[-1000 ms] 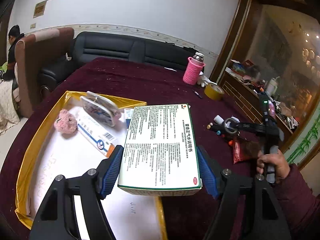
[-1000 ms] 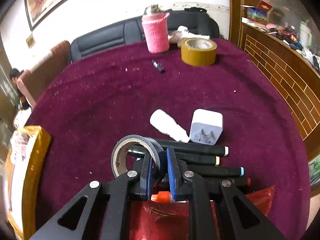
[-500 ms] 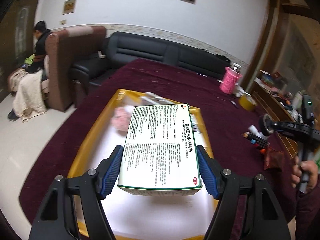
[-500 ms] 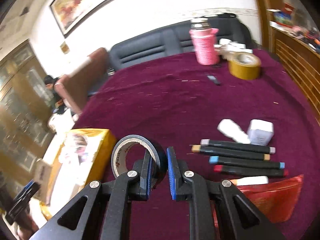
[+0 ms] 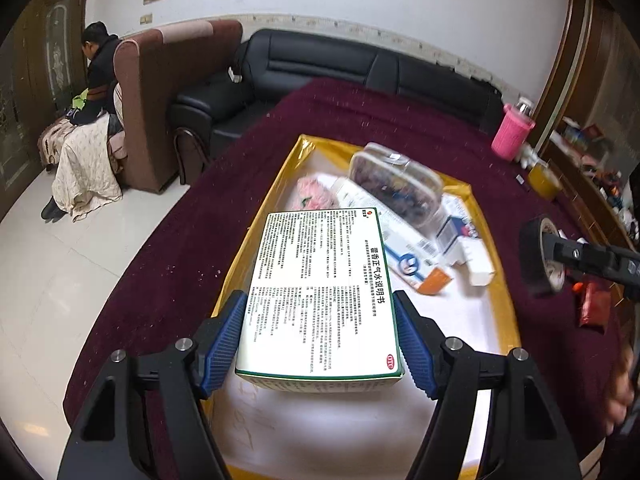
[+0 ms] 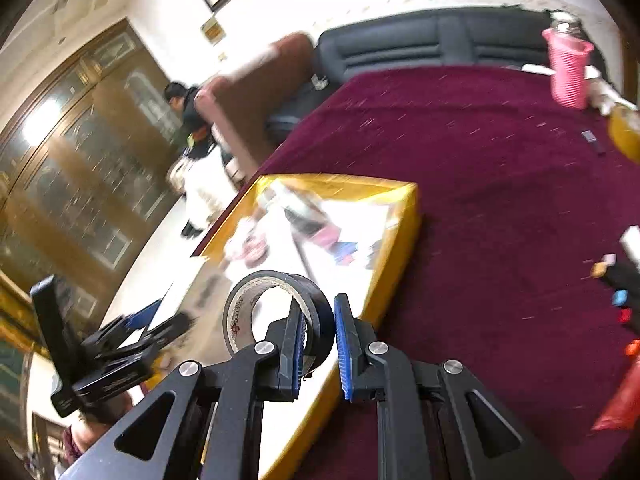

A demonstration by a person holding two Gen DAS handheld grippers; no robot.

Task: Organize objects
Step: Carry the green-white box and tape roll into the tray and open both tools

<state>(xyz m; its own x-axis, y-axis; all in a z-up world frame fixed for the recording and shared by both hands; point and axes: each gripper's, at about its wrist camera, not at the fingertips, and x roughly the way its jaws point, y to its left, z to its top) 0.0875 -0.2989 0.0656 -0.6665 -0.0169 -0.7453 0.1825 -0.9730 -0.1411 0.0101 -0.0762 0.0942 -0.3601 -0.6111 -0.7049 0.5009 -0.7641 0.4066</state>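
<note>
My left gripper [image 5: 320,340] is shut on a white medicine box [image 5: 320,288] with printed text and holds it above the near left part of the yellow tray [image 5: 504,300]. The tray holds a pink plush [image 5: 316,196], a clear pouch [image 5: 396,184] and several small cartons [image 5: 404,252]. My right gripper [image 6: 316,344] is shut on a black tape roll [image 6: 272,312] and holds it over the tray's near right edge [image 6: 384,280]. The tape roll also shows at the right of the left wrist view [image 5: 540,256]. The left gripper shows blurred in the right wrist view [image 6: 132,332].
The table has a maroon cloth [image 6: 500,200]. Markers [image 6: 620,280] and a red packet [image 6: 620,400] lie right of the tray. A pink bottle [image 5: 512,136] and a yellow tape roll [image 5: 544,180] stand at the far right. A black sofa [image 5: 340,60] and an armchair stand beyond the table.
My right gripper has carried the tape roll left from the markers to the tray's edge. My left gripper has swung left with the box and now faces along the tray.
</note>
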